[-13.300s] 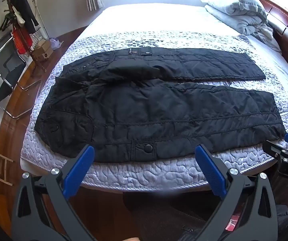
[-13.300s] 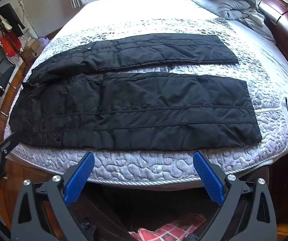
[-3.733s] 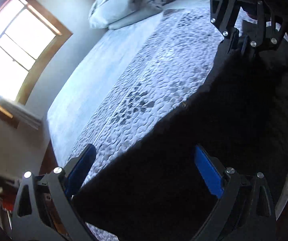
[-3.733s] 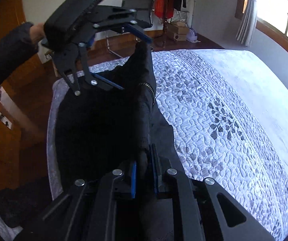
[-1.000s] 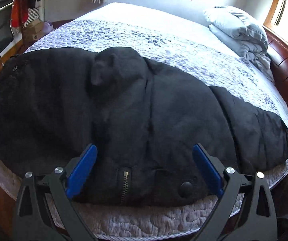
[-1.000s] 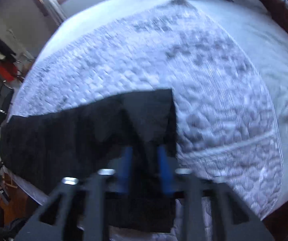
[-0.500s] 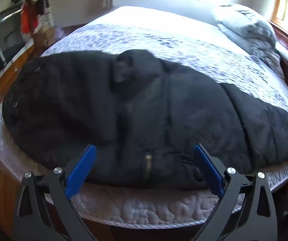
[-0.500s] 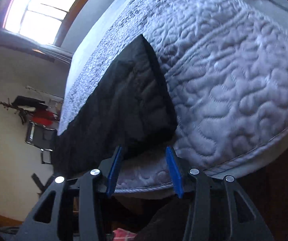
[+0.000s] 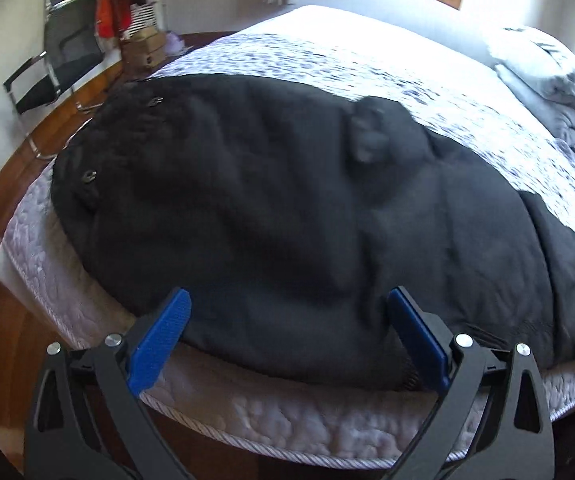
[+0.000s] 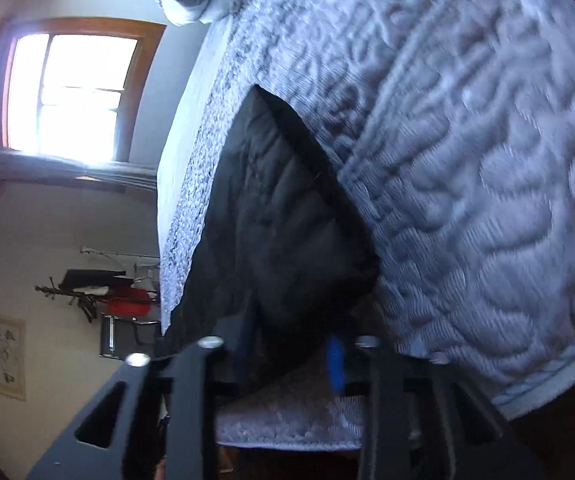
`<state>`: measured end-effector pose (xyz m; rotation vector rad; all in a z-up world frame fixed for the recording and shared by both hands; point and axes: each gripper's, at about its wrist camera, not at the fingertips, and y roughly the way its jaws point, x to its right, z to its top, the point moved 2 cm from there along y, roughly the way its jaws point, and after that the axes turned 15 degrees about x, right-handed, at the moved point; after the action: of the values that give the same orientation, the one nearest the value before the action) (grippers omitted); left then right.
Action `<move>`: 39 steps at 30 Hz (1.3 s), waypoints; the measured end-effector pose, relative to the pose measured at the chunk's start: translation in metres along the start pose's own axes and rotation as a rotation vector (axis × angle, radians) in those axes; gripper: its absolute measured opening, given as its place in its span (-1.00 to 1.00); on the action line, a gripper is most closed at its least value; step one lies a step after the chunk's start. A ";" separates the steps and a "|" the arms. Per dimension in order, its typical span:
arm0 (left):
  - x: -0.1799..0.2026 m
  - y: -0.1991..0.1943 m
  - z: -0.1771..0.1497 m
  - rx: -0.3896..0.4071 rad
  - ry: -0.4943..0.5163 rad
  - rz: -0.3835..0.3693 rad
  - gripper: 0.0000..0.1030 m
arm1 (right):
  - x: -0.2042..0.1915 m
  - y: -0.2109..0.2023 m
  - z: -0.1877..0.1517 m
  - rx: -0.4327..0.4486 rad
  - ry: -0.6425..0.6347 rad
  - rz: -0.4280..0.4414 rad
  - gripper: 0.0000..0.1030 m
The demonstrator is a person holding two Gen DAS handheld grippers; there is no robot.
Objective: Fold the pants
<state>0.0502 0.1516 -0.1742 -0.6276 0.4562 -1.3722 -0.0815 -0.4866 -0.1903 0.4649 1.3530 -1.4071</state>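
Note:
The black padded pants [image 9: 287, 216] lie folded lengthwise, leg on leg, along the near edge of the bed [image 9: 279, 412]. My left gripper [image 9: 287, 320] is open and empty, its blue pads either side of the pants' near edge at the waist end. In the tilted right wrist view the pants' hem end [image 10: 283, 224] lies on the quilted mattress [image 10: 487, 160]. My right gripper [image 10: 291, 360] has its jaws narrowed around the near corner of the hem; the fabric fills the gap, and the grip itself is blurred.
A grey duvet [image 9: 555, 88] is bunched at the bed's far right. A black chair [image 9: 55, 64], a coat rack with red clothes and cardboard boxes [image 9: 143, 46] stand left of the bed on the wooden floor. A window [image 10: 67, 92] is behind.
My left gripper has shifted left along the bed edge toward the waist end. My right gripper has rolled further and moved in, its jaws narrowing around the hem corner.

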 end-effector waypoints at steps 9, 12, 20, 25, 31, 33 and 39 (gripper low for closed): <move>0.022 0.020 0.011 -0.013 0.002 -0.011 0.94 | -0.052 -0.013 0.055 0.080 -0.115 0.030 -0.82; 0.059 0.027 0.013 -0.011 0.021 -0.062 0.94 | -0.043 -0.039 0.080 0.148 -0.119 -0.009 -0.88; 0.154 0.039 0.005 0.015 0.157 -0.175 0.94 | 0.016 -0.072 0.107 0.191 -0.108 -0.211 -0.85; 0.115 0.029 0.020 0.020 0.045 -0.192 0.94 | 0.036 -0.075 0.105 0.162 -0.101 -0.246 -0.58; 0.028 0.013 0.027 0.053 -0.020 0.001 0.94 | 0.047 -0.069 0.085 0.141 -0.066 -0.269 -0.20; -0.001 0.020 0.023 0.034 -0.055 0.053 0.94 | 0.045 -0.067 0.077 0.131 -0.078 -0.270 -0.20; -0.029 0.064 0.021 -0.043 -0.149 0.036 0.96 | 0.038 -0.054 0.057 0.089 -0.082 -0.261 -0.20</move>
<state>0.1073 0.1887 -0.2012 -0.7476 0.3761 -1.2746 -0.1197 -0.5651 -0.1816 0.2919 1.3232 -1.6870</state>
